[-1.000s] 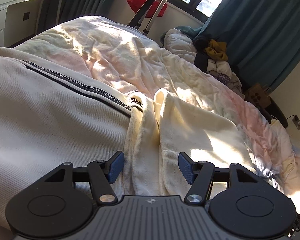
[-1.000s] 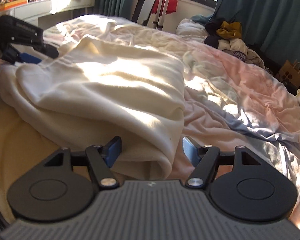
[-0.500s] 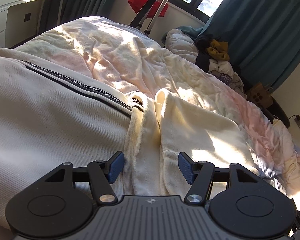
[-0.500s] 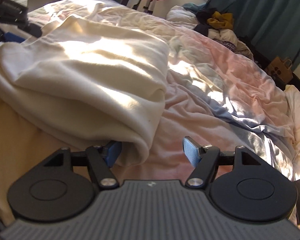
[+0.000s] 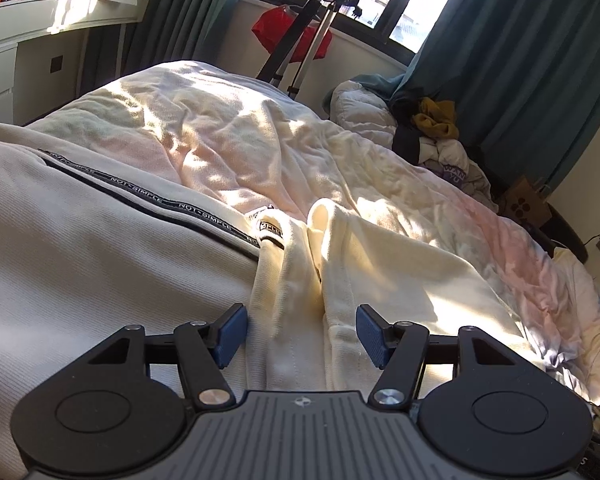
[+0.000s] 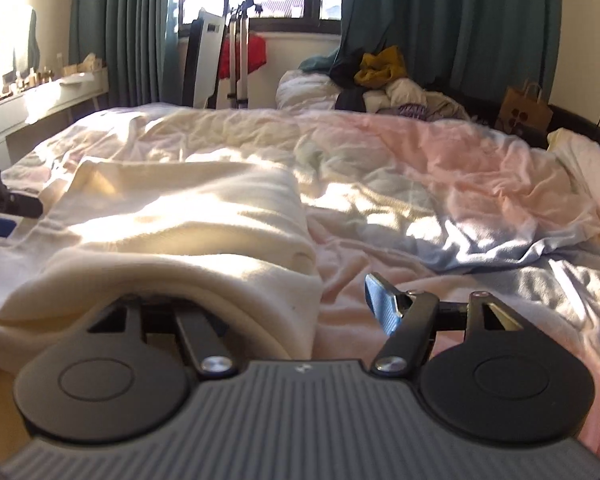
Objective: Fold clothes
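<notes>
1. Both tongs stand open over the bed: our left tongs [image 5: 298,332] straddle a bunched ridge of the cream garment [image 5: 380,280], blue pads on either side of it and clear of the cloth.
2. Our right tongs [image 6: 300,304] are spread wide too; the garment's folded edge drapes over the left finger and hides it, while the right finger's pad [image 6: 382,306] sits bare above the pink sheet [image 6: 440,168].
3. From the left wrist view the ridge runs straight away from us, lengthwise along the tongs' line.
4. We see thick, soft cream fabric, folded over itself into layered rolls and lit by patchy sun.
5. Beside it on our left lies a ribbed cream jacket [image 5: 80,248] with a dark lettered zip tape [image 5: 148,196] running diagonally.
</notes>
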A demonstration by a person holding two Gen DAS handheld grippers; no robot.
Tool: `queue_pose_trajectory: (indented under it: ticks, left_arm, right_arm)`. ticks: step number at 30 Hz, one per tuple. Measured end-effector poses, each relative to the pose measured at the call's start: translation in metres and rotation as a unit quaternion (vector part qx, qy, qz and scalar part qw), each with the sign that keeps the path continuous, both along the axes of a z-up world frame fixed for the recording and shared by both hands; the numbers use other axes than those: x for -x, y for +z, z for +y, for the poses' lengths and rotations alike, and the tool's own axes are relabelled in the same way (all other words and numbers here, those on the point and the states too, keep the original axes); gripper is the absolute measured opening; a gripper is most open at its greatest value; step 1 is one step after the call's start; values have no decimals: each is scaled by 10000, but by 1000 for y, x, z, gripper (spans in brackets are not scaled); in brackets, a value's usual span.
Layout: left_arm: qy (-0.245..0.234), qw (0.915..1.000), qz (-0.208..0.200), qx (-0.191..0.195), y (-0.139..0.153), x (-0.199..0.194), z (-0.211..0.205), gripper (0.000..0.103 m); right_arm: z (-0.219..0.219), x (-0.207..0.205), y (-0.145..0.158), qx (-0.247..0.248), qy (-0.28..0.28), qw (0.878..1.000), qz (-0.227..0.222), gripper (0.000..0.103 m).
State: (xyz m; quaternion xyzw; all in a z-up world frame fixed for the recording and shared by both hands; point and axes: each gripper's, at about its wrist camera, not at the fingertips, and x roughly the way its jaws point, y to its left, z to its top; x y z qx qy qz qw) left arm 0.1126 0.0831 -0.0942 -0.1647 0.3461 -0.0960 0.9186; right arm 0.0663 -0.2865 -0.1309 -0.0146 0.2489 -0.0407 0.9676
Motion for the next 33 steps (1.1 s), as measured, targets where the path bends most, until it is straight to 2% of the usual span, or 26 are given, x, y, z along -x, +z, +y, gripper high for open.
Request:
queue_pose_trajectory:
  ticks: [2,8,12,16,20,25,27,29,31,33]
  left_arm:
    - [-27,10000,-8,6,-1,-1,-1,61]
    - [-110,9999,-32,23,-4,-6,-4,61]
    - [-165,9998,-48,34,-6,-8,-5,61]
    - [-220,9997,-65,45,-8,-11,-7,51]
    - [-359,9993,-42,116,-9,-17,-10,45]
    - [-529,9981,146,262,-11,-37,-13,44]
    - [-579,9975,251,331,-14,-50,-14,41]
    - [-635,9969,352,315,-18,-61,-17,31]
    - [-657,9962,420,385,-19,-69,-20,10]
    - [-689,9961,356,427,-17,-72,-22,9]
  right_arm:
    - [-7,2,1,74,-224,9997,-95,69]
    - [-41,-7,-17,-424,-878,9945,378,69]
    - [-36,0,-15,-616,-809,9930,603,69]
    - [-24,24,-1,-767,-582,9931,664,69]
    - [-16,59,17,-916,-350,9943,414,69]
    - [-4,104,35,-1026,9,9938,-429,69]
    - [3,103,43,-815,184,9936,-758,70]
    - [7,90,44,-742,277,9930,-878,70]
    - [13,67,39,-798,453,9928,-767,70]
    - [20,44,32,-837,589,9926,-655,70]
